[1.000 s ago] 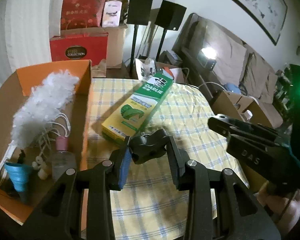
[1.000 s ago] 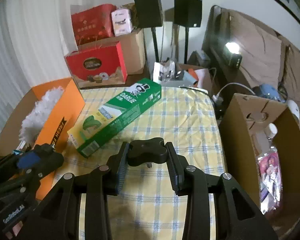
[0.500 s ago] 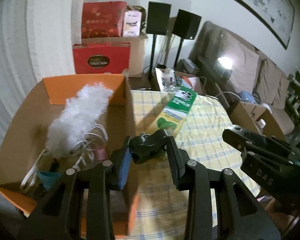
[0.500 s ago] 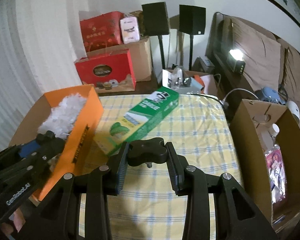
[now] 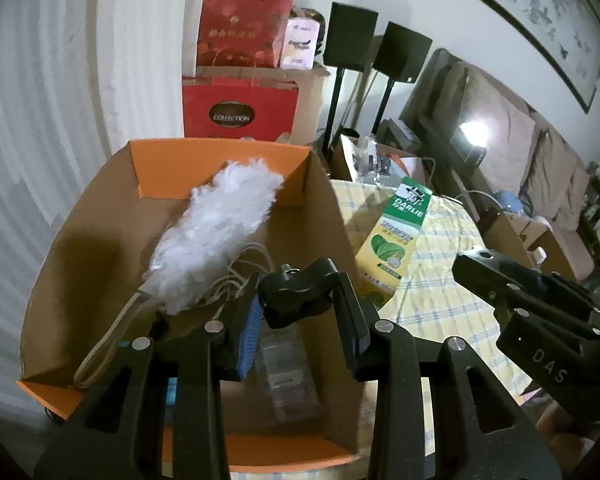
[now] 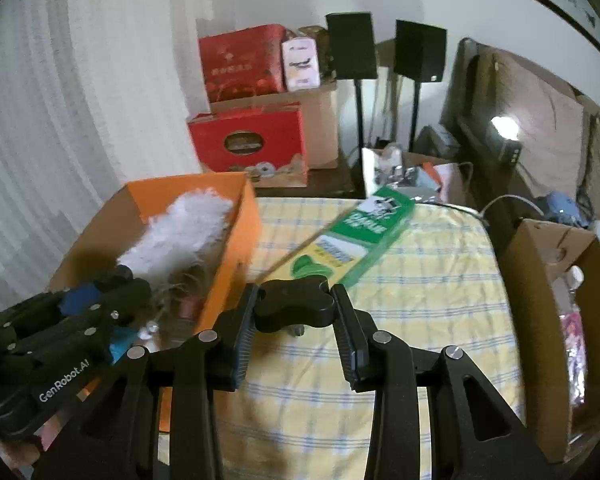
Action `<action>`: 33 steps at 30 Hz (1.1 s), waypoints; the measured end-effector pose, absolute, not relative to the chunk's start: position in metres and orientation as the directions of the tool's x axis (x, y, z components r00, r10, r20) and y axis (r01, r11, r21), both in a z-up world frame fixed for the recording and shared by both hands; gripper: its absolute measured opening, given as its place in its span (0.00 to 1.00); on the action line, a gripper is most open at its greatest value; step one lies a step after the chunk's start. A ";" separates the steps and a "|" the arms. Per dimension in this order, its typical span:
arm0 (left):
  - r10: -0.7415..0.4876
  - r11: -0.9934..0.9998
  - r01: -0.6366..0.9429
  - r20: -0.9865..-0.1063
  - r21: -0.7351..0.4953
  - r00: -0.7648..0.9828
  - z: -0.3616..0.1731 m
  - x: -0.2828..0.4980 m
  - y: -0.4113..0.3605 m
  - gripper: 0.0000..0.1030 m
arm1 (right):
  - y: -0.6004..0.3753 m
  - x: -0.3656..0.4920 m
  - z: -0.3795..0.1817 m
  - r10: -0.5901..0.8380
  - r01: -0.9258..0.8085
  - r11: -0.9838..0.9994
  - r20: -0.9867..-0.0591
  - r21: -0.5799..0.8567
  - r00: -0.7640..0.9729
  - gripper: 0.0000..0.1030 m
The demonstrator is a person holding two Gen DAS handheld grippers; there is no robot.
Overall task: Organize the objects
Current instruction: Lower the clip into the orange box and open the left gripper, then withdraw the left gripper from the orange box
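My left gripper (image 5: pixel 300 300) is shut on a black knob (image 5: pixel 298 294) with a small threaded stud, above the near end of the orange cardboard box (image 5: pixel 220 148). A white fluffy duster (image 5: pixel 216 236), pale cords and a clear bottle (image 5: pixel 284 368) lie in that box. My right gripper (image 6: pixel 294 308) is shut on a second black knob (image 6: pixel 292 306), above the table's yellow checked cloth (image 6: pixel 420 300) just right of the orange cardboard box (image 6: pixel 240 232). A green and yellow toothpaste carton (image 6: pixel 352 240) lies on the cloth beyond it. Each gripper shows at the edge of the other's view.
A brown cardboard box (image 6: pixel 540 280) holding packets stands at the table's right side. Red gift boxes (image 6: pixel 248 144), cartons and two black speakers on stands (image 6: pixel 352 48) sit behind the table. A sofa and a lit lamp are at the far right.
Both grippers have moved left with their knobs still held. The left one went from over the cloth to over the orange box; the right one came up beside that box.
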State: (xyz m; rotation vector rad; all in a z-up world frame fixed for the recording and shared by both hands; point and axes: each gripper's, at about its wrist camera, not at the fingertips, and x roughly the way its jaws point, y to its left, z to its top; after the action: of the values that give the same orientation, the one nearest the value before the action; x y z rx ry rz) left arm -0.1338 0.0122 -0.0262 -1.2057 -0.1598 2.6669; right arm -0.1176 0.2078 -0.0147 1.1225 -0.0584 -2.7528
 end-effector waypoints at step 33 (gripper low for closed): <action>0.211 -0.972 -0.039 -0.784 -0.232 -0.584 -0.063 -0.134 -0.071 0.40 | 0.102 -0.121 -0.056 -0.377 0.358 -0.913 -0.747 0.198 -0.548 0.37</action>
State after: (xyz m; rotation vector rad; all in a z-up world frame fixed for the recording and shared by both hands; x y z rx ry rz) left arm -0.1340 -0.0714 -0.0629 -1.3558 -0.2868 2.6613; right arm -0.1210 0.1020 -0.0556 1.1889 -0.0309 -2.4474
